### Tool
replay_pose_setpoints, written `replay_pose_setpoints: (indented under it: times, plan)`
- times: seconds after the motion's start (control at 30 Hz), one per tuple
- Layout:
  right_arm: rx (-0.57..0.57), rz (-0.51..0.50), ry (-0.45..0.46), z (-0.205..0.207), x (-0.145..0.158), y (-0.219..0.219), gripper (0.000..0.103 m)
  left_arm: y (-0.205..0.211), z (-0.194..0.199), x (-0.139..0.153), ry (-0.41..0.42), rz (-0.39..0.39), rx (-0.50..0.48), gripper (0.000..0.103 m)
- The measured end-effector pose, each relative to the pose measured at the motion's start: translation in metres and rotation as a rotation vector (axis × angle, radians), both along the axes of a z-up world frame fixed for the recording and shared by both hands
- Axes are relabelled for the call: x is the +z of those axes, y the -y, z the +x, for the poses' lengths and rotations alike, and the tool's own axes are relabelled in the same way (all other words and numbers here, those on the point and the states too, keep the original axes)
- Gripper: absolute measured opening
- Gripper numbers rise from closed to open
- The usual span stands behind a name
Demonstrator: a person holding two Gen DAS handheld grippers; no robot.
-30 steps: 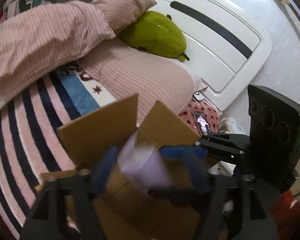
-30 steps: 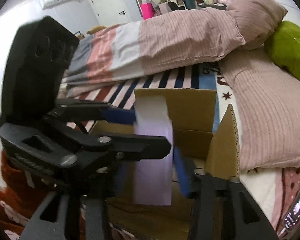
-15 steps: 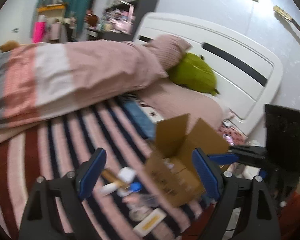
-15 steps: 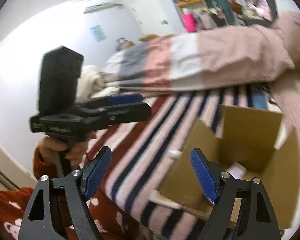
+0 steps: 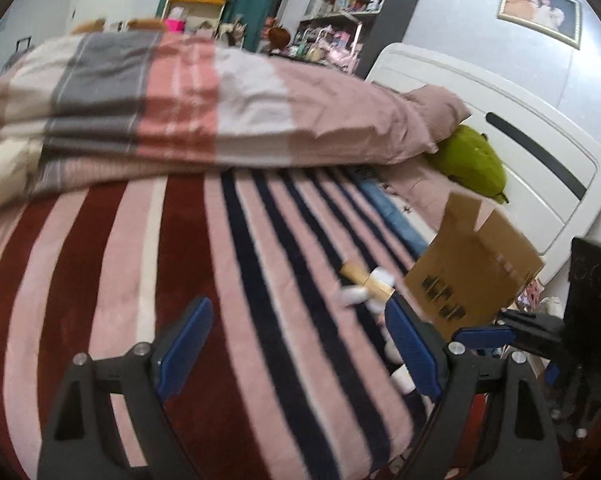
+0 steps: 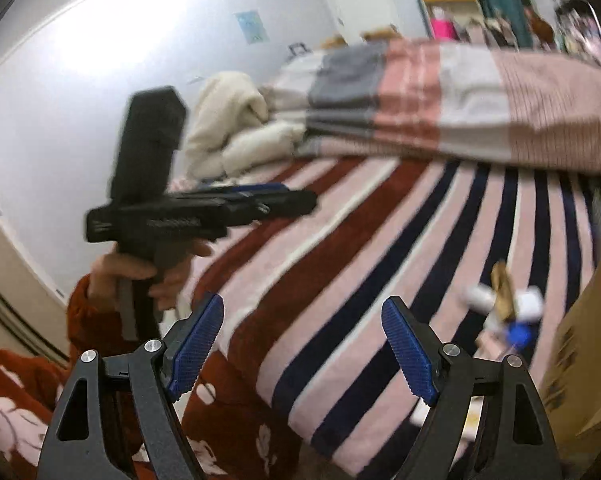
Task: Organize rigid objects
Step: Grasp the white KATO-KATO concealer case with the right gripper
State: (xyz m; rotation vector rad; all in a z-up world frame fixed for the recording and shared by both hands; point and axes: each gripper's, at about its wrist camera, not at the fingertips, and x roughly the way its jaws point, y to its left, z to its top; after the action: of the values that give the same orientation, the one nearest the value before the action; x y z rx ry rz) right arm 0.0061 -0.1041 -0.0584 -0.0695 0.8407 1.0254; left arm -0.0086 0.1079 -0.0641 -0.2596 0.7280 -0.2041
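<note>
Left tongs (image 5: 296, 344): spread wide, nothing between the blue pads, hanging over bare striped bedspread (image 5: 228, 280).
Right tongs (image 6: 300, 344): likewise parted and empty, aimed at the same bedspread.
Loose items: small cluster on the bed just beside the cardboard box (image 5: 472, 272); gold tube (image 5: 364, 278) lying across white bottles (image 5: 380, 280), blue cap (image 6: 518, 334) nearby. Blurred, so exact count unclear.
Box: open on the bed, near the headboard end.
Step in hand: probably reaching for the next item.
Doing it well: pick one piece, likely the gold tube on top; line pads across its narrow width; approach from above, avoid nudging the neighbours; keep the other tongs clear of the box mouth.
</note>
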Motion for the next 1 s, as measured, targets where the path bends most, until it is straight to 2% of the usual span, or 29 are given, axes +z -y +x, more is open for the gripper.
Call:
replay_pose_setpoints:
  times: [0.07, 0.23, 0.43, 0.47, 0.53, 0.63, 0.77, 0.8, 0.83, 0.9, 1.0]
  plan:
    - [-0.092, -0.047, 0.002, 0.001, -0.022, 0.003, 0.079, -0.004, -0.004, -0.020, -0.030, -0.015, -0.002, 0.086]
    - [-0.326, -0.182, 0.037, 0.007, -0.064, 0.027, 0.079, -0.004, -0.002, -0.047, -0.078, -0.051, -0.016, 0.086]
    - [-0.445, -0.336, 0.044, 0.021, -0.091, 0.048, 0.081, -0.001, 0.003, -0.058, -0.099, -0.074, -0.033, 0.086]
    - [-0.459, -0.364, 0.059, 0.020, -0.092, 0.049, 0.087, -0.001, 0.003, -0.058, -0.098, -0.069, -0.033, 0.086]
    - [-0.468, -0.398, 0.072, 0.022, -0.097, 0.048, 0.090, 0.001, 0.003, -0.057, -0.096, -0.069, -0.033, 0.086]
    - [-0.446, -0.384, 0.028, 0.024, -0.104, 0.045, 0.090, 0.001, 0.004, -0.057, -0.097, -0.071, -0.033, 0.086]
    - [-0.454, -0.439, 0.072, 0.022, -0.112, 0.034, 0.090, 0.004, 0.005, -0.056, -0.104, -0.065, -0.042, 0.086]
    - [-0.461, -0.454, 0.080, 0.020, -0.112, 0.033, 0.085, 0.007, 0.005, -0.056, -0.104, -0.065, -0.048, 0.086]
    - [-0.468, -0.459, 0.087, 0.019, -0.112, 0.033, 0.085, 0.009, 0.005, -0.055, -0.105, -0.065, -0.056, 0.086]
    - [-0.465, -0.429, 0.090, 0.014, -0.108, 0.034, 0.085, 0.014, 0.006, -0.053, -0.106, -0.067, -0.074, 0.086]
    - [-0.391, -0.352, 0.109, 0.006, -0.087, 0.027, 0.085, 0.024, 0.009, -0.047, -0.106, -0.094, -0.128, 0.086]
